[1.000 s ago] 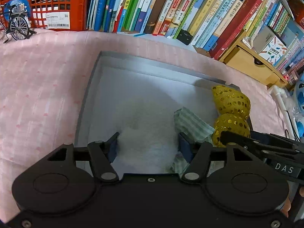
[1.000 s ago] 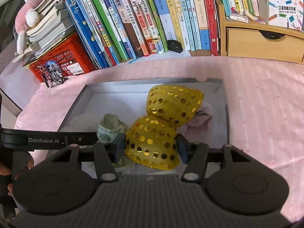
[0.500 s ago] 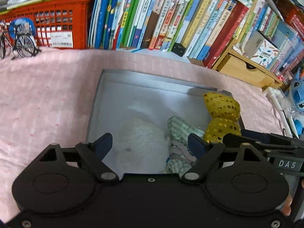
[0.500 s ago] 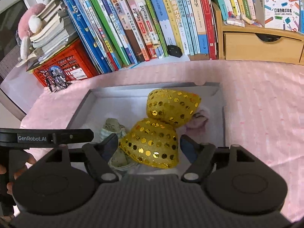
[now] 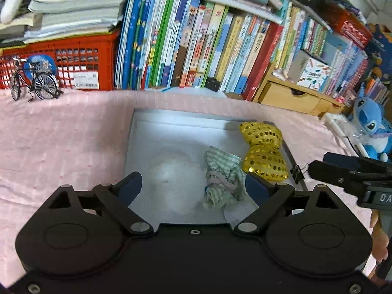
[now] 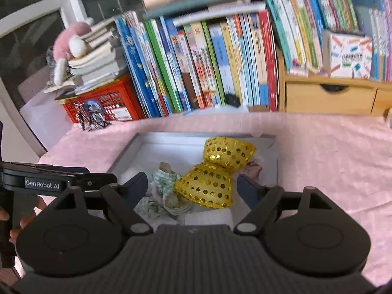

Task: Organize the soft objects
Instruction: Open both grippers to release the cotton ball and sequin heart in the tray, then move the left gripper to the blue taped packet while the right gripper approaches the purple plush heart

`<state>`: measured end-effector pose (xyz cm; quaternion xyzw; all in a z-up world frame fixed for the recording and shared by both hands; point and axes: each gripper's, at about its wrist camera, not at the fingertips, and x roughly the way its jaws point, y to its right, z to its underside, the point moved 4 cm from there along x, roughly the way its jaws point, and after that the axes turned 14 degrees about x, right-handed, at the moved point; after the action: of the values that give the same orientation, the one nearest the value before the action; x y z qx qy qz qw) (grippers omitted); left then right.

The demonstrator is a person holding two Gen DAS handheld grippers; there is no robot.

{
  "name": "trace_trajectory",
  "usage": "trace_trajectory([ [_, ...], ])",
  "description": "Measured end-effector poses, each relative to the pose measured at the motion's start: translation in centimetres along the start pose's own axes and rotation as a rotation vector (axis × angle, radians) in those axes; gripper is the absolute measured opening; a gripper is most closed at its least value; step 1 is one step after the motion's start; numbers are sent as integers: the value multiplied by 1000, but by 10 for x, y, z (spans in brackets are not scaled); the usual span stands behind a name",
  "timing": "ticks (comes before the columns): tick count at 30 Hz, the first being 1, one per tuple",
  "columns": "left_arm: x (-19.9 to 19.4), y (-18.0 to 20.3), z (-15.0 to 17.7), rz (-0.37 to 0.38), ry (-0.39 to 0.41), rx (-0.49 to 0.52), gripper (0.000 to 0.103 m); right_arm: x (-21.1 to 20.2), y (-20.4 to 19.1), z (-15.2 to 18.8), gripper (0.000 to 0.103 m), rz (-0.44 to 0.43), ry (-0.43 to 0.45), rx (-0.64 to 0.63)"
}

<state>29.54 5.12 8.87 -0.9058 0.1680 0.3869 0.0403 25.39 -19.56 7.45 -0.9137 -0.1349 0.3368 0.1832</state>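
Evidently the drop-off step is ending: both tools hover over a grey tray (image 5: 137, 132) on the pink-covered table (image 5: 61, 142). The left tool (image 5: 193, 183) and right tool (image 6: 193, 183) have jaws opening, pads touching nothing. Inside lie one white fluffy item (image 5: 171, 169) at nine o'clock, one green checked cloth (image 5: 221, 178) centre, one gold sequin bow (image 6: 215, 171) at three, one pink scrap (image 6: 253, 170) behind it. Next, I judge, calls for seeking any soft things outside the tray.

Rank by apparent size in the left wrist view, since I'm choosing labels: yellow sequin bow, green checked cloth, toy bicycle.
1. yellow sequin bow
2. green checked cloth, nearly alike, so unsure
3. toy bicycle, though farther away
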Motion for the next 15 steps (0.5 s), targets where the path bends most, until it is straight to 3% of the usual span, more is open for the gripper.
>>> trace_trajectory([
  [7,-38,3,24,-17,74,38,93,-46,2,17,90,-21,97,-56],
  [15,-72,-2,57,-31,103,53,94,-92,9,43,92,-25,200,-115],
])
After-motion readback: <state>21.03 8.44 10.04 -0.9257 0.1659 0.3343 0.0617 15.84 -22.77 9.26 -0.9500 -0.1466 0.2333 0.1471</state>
